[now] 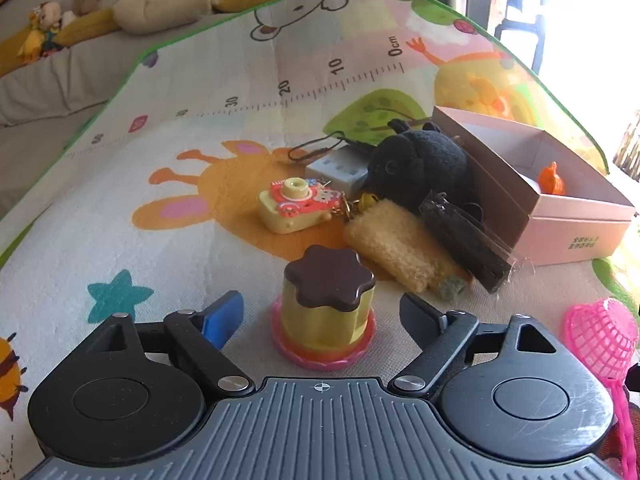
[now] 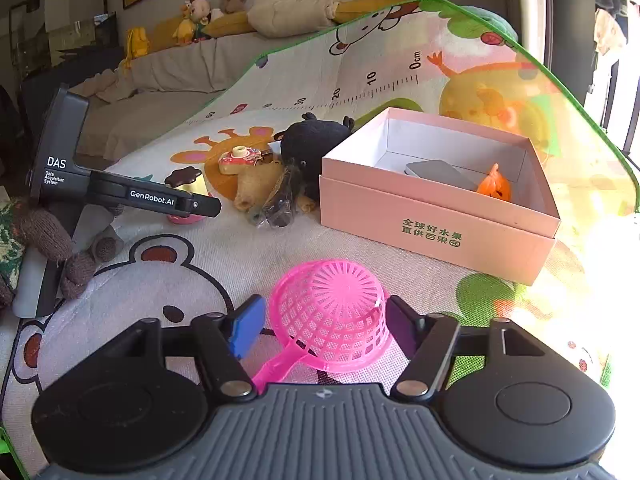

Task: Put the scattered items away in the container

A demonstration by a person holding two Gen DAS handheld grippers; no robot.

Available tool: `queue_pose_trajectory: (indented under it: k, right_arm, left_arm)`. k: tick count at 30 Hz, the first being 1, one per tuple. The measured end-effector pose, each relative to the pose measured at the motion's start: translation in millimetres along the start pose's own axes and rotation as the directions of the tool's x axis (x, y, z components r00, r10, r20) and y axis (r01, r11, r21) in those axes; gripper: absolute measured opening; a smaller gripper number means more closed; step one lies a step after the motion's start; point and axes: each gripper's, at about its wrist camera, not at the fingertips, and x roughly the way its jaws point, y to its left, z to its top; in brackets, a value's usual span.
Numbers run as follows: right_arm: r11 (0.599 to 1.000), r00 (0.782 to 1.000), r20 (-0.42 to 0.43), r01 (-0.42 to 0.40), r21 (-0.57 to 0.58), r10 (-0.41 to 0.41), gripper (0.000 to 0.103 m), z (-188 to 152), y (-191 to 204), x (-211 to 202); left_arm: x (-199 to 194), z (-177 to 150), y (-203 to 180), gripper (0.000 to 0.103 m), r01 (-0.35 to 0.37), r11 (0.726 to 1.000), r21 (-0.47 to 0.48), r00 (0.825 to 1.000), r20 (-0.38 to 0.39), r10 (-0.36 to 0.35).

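Note:
A yellow pudding toy (image 1: 326,308) with a brown flower lid stands on a pink base, between the open fingers of my left gripper (image 1: 322,320), which do not touch it. My right gripper (image 2: 326,330) is open around a pink plastic strainer (image 2: 334,314) lying dome up on the mat; its fingers look close to the strainer's rim. The pink box (image 2: 436,220) holds an orange toy (image 2: 495,186) and a grey flat item (image 2: 440,172). A toy camera (image 1: 294,204), a black plush (image 1: 420,164), a tan plush bar (image 1: 396,246) and a dark packet (image 1: 464,240) lie left of the box.
A grey cube (image 1: 340,170) lies behind the camera. The left gripper's body (image 2: 120,196) shows in the right wrist view over the pudding toy. A sofa with plush toys (image 2: 240,12) lies beyond the play mat (image 1: 160,240). A window is at the right.

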Motion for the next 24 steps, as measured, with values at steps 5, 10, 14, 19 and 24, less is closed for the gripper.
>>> queue_pose_trajectory:
  k: [5, 10, 14, 19, 24]
  right_arm:
    - [1.000, 1.000, 0.004, 0.013, 0.007, -0.013, 0.084, -5, -2, -2]
    - [0.998, 0.999, -0.008, 0.034, 0.050, -0.033, 0.088, -14, -10, -3]
    - [0.996, 0.998, -0.033, 0.048, 0.075, -0.045, 0.091, -26, -17, 0]
    - [0.994, 0.998, -0.040, 0.042, 0.097, -0.038, 0.094, -32, -20, -2]
    - [0.996, 0.998, -0.024, 0.064, 0.062, -0.062, 0.099, -21, -10, 4]
  left_arm:
    - [-3, 1, -11, 0.061, -0.006, 0.999, 0.037, 1.000, 0.000, 0.006]
    - [-25, -15, -38, 0.061, 0.102, 0.988, 0.119, 0.994, -0.035, -0.099]
    - [-41, -29, -59, 0.073, 0.190, 0.961, 0.203, 0.981, -0.070, -0.179]
    - [-47, -38, -60, 0.088, 0.142, 0.966, 0.216, 0.989, -0.069, -0.130]
    - [-47, -37, -50, 0.089, 0.128, 0.982, 0.141, 0.991, -0.066, -0.119]
